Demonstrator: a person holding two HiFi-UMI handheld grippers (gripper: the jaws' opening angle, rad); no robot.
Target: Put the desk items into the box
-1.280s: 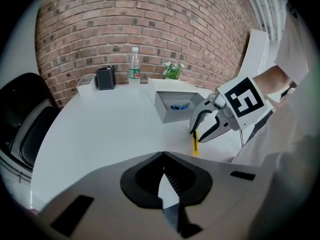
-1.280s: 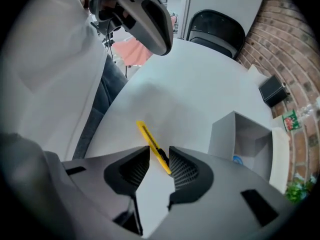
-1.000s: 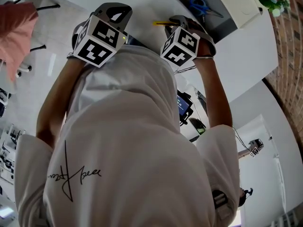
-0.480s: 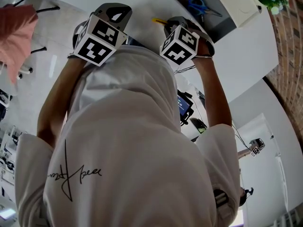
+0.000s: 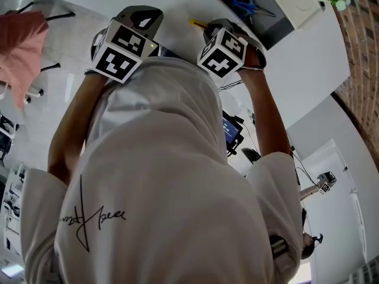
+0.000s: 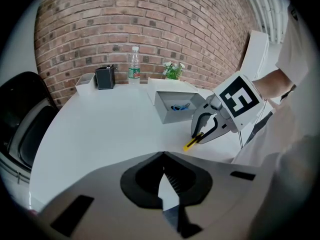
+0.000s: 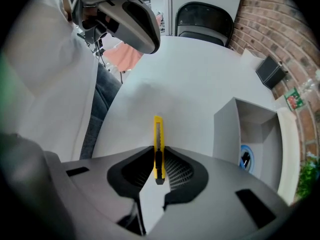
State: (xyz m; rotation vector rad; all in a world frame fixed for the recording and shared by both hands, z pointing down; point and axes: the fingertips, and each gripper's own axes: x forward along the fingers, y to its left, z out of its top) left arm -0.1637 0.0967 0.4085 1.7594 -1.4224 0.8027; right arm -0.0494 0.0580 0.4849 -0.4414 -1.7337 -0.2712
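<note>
My right gripper (image 7: 158, 150) is shut on a yellow utility knife (image 7: 158, 134) that points out ahead of the jaws, just above the white table (image 7: 190, 79). The open white box (image 7: 250, 126) stands to the right of it, with blue scissors (image 7: 245, 156) inside. In the left gripper view the right gripper (image 6: 209, 129) holds the knife (image 6: 192, 143) near the box (image 6: 172, 106). My left gripper (image 6: 162, 156) is shut with nothing in it, held over the table's near edge. In the head view the person's hood hides most of the table, and both grippers (image 5: 144, 15) (image 5: 220, 26) show at the top.
At the table's far side, against the brick wall, stand a black pen holder (image 6: 105, 77), a water bottle (image 6: 133, 64), a small plant (image 6: 173, 70) and a white tray (image 6: 85, 82). A black chair (image 6: 22, 119) stands at the table's left end.
The right gripper, with the knife in it, has shifted slightly up and left in the head view. The left gripper has hardly moved.
</note>
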